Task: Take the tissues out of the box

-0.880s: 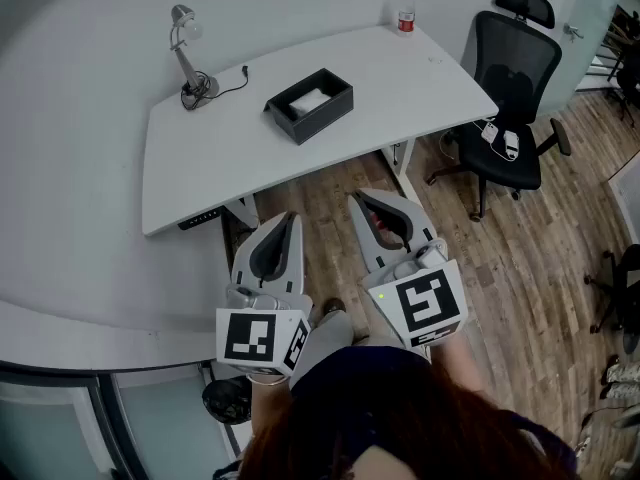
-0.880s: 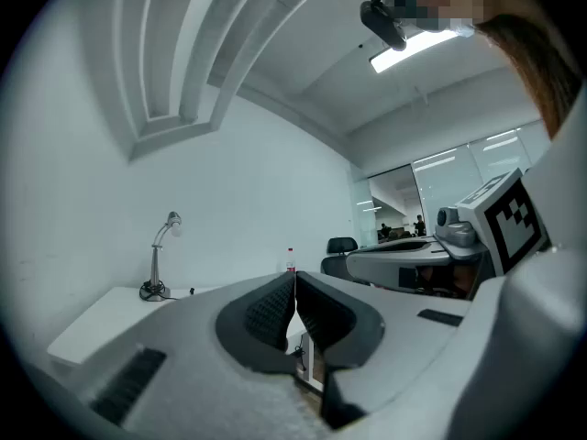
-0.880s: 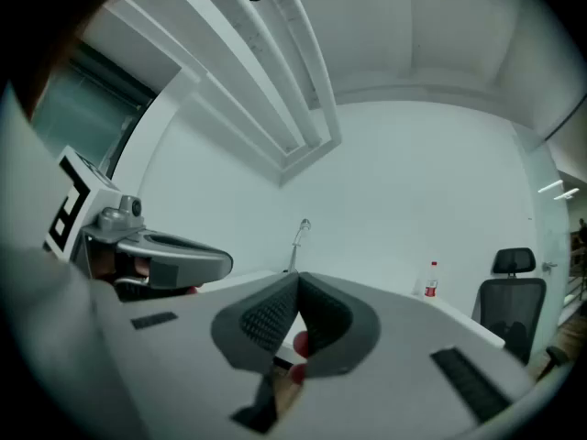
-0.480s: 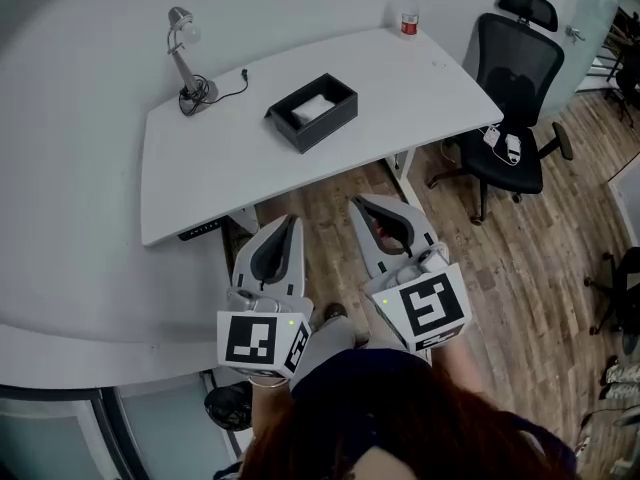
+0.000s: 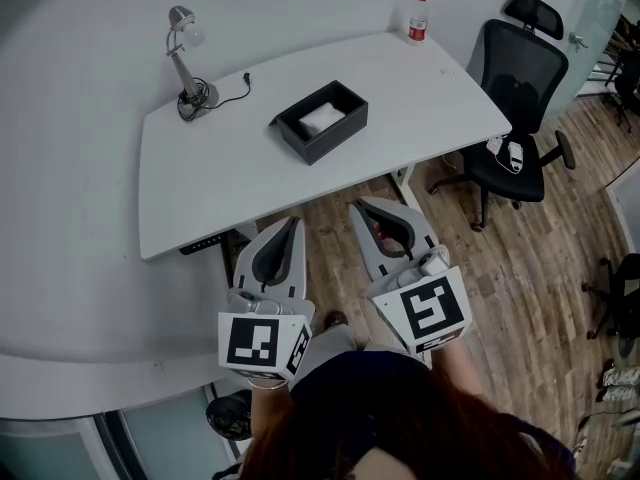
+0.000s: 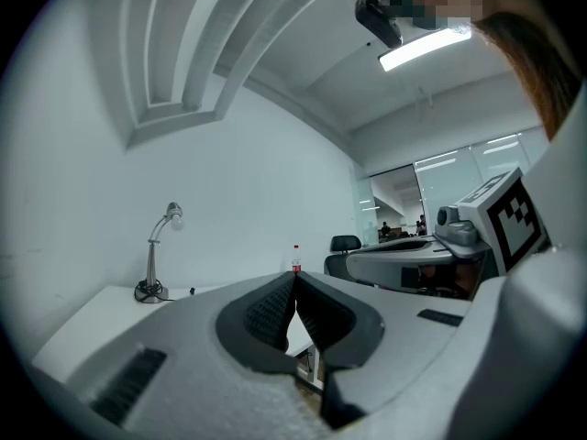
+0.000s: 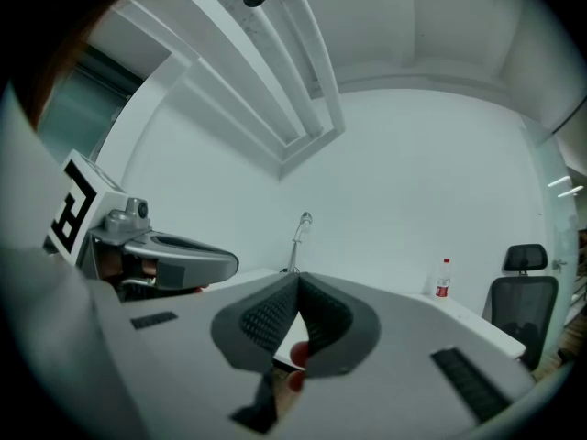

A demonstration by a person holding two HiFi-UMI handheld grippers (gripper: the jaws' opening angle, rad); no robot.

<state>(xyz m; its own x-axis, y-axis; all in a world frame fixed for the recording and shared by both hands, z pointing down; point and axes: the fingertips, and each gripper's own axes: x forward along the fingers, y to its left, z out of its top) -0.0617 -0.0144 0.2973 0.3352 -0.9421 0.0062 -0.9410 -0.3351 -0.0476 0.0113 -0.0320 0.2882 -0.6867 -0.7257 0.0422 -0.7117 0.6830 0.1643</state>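
Observation:
A dark open box stands on the white desk, with white tissues showing inside it. Both grippers hang over the wooden floor in front of the desk, well short of the box. My left gripper is shut with nothing between its jaws; its tips meet in the left gripper view. My right gripper is shut too and holds nothing, its tips touching in the right gripper view.
A desk lamp with its cable stands at the desk's far left. A bottle with a red label sits at the far right corner. A black office chair stands right of the desk. Wooden floor lies below and to the right.
The desk and box have shifted slightly right and down in the head view as the head moved. Both grippers keep their places and stay shut.

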